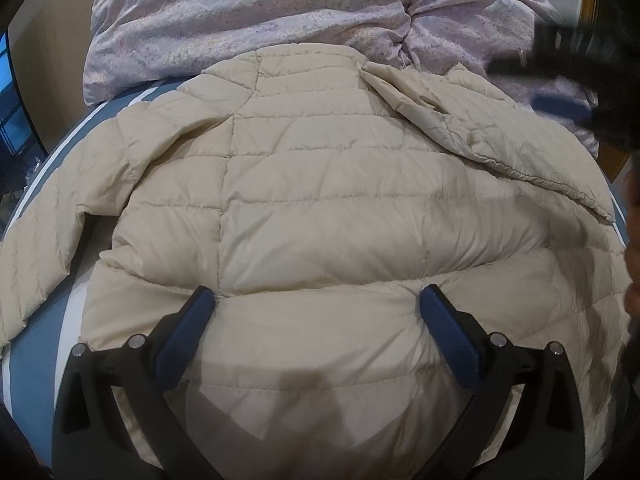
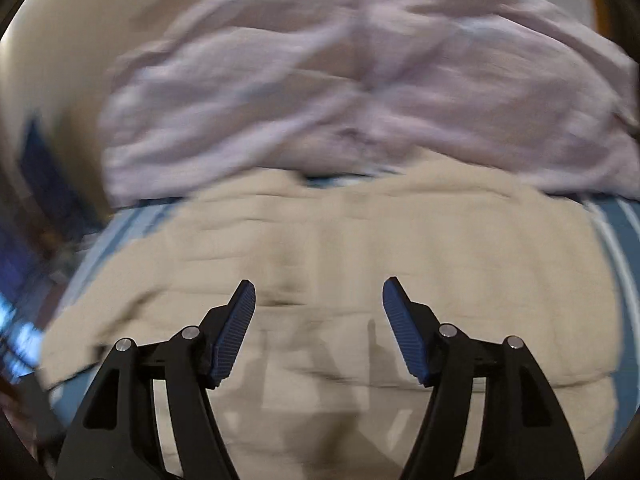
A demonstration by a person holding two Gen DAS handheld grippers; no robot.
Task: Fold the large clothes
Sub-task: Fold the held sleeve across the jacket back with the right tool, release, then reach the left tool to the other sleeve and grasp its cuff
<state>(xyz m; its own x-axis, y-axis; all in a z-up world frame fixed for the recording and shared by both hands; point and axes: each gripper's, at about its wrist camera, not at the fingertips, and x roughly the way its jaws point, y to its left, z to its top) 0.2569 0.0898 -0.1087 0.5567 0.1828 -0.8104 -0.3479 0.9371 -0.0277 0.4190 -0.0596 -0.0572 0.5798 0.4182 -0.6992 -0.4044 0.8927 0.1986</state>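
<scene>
Striped blue bedsheet [image 1: 36, 360] underneath, a rumpled lilac duvet [image 1: 248, 12] heaped at the far end, and the cream quilted puffer jacket [image 1: 340, 200] spread flat in front of it, one sleeve folded across. Left gripper [image 1: 318, 306] gapes wide over the hem, nothing gripped. Right gripper [image 2: 319, 292] hangs parted, empty, above the jacket.

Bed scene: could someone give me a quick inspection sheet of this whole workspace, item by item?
Surface: bed sheet, blue with white stripes.
Job's things: beige quilted jacket spread flat, one sleeve folded over the body.
Clutter: crumpled lilac duvet bunched behind the jacket.
Grippers: left claw open, fingers resting on the jacket; right claw open, nothing between its fingers, above the jacket, picture blurred.
Cables: nothing seen.
Surroundings: pale wall; the rest too blurred to tell.
</scene>
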